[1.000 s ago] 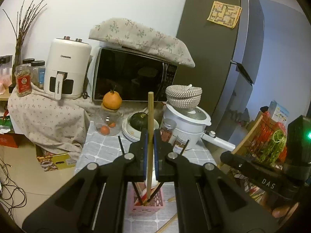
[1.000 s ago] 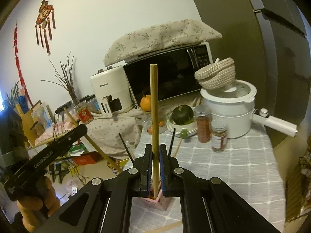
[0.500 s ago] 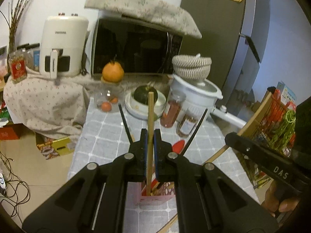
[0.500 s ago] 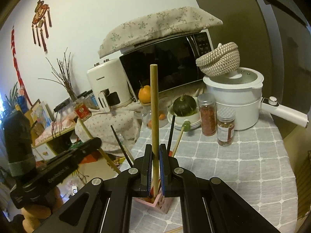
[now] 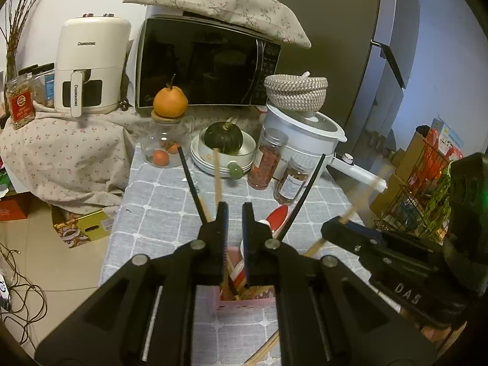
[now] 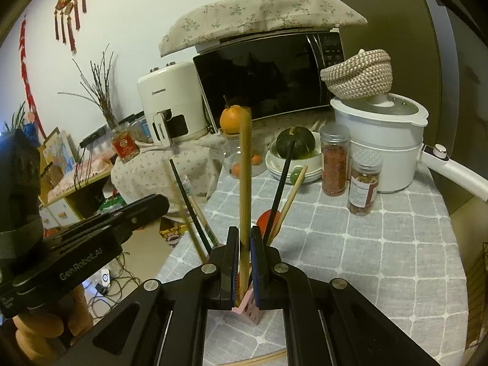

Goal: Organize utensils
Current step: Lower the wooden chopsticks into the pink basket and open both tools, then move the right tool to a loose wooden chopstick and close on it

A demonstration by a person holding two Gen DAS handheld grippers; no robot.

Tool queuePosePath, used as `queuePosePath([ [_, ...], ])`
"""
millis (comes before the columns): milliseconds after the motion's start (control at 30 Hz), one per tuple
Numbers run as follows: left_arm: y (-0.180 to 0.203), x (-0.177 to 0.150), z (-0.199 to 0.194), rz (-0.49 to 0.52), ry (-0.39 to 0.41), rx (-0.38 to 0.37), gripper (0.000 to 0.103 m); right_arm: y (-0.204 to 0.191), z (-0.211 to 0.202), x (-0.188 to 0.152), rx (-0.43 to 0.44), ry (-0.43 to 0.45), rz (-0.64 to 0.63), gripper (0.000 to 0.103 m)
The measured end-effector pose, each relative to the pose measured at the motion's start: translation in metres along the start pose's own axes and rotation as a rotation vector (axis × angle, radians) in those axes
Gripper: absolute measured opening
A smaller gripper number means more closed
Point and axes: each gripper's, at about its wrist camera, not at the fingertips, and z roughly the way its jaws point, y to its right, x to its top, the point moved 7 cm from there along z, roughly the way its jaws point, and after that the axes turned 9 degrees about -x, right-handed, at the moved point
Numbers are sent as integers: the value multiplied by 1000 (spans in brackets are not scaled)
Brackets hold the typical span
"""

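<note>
1. The left hand-held gripper [image 5: 235, 210] was seen with its jaws opening; a clear gap stood between the pads and nothing was pressed by them. A blurred wooden chopstick [image 5: 217, 177] was seen just beside its left pad, tilted and apparently let go.
2. The right hand-held gripper [image 6: 244, 238] was seen with its jaws beginning to part, a second wooden chopstick [image 6: 245, 183] standing upright between the pads; whether the pads pressed on it could not be told.
3. Directly below both grippers, the pink holder [image 5: 244, 300] was found on the worktop [image 6: 381, 244], with black chopsticks [image 5: 190, 183] and a red spoon [image 5: 279, 216] leaning out of it.
4. The chopsticks were judged light, stiff, smooth and slender, so likely to slip or swing in a loose pinch. A hold near the middle of the shaft, across its width, was judged best.
5. One more wooden chopstick [image 5: 262, 350] was seen lying on the worktop beneath the left gripper, flat and thus harder to pinch.
</note>
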Motion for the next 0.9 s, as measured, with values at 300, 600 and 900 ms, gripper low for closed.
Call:
queuePosePath([
  [300,4,2,-14,24,-4,-7,42,23,-34,19,27,73,89,43],
  [600,13,-16,-28,78,-52,4,79,63,-69,20,-37,94,126,74],
  [900,9,-49,-31,77,-128,41,91,110,-82,-16,-177,2,91,81],
])
